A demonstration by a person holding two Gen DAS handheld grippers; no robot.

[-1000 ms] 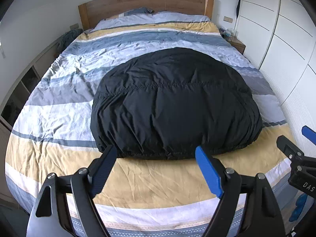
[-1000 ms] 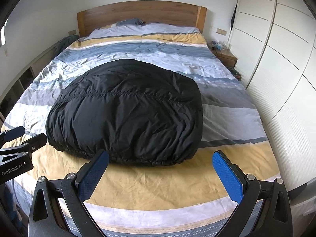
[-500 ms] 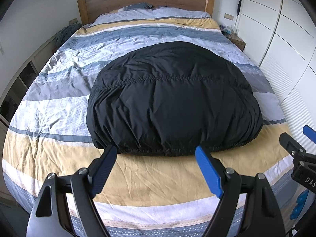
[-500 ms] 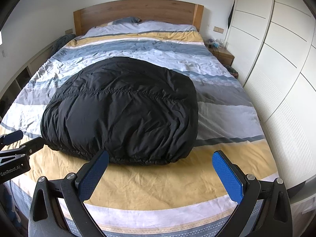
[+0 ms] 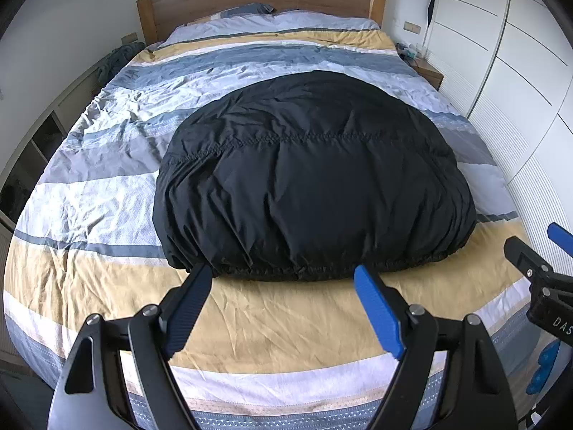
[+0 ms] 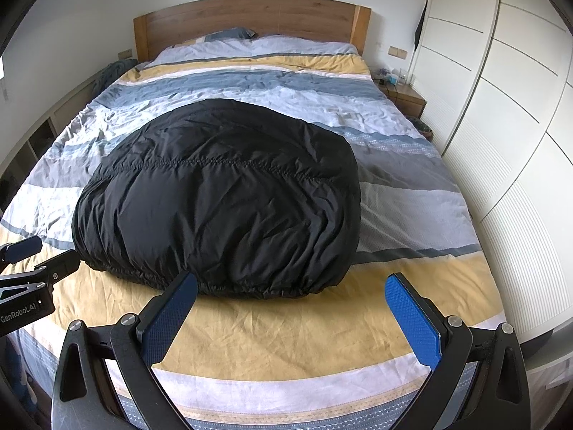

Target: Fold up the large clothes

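From my seat the black jacket (image 5: 311,179) reads as thin, slick synthetic cloth with a faint sheen, puffed and finely wrinkled, with a puckered stitched seam across it and a gathered hem. The duvet cover (image 5: 89,200) under it is matt woven cotton-like cloth, heavily creased, in yellow, white, grey and blue bands. The headboard (image 6: 250,18) is smooth brown wood with visible grain. The wardrobe doors (image 6: 519,114) look like smooth matt white panels, some finely ribbed. My left tongs (image 5: 283,304) and right tongs (image 6: 290,319) are matt black plastic with bright metal rivets and blue rubbery pads (image 6: 412,322) with a fine grid texture
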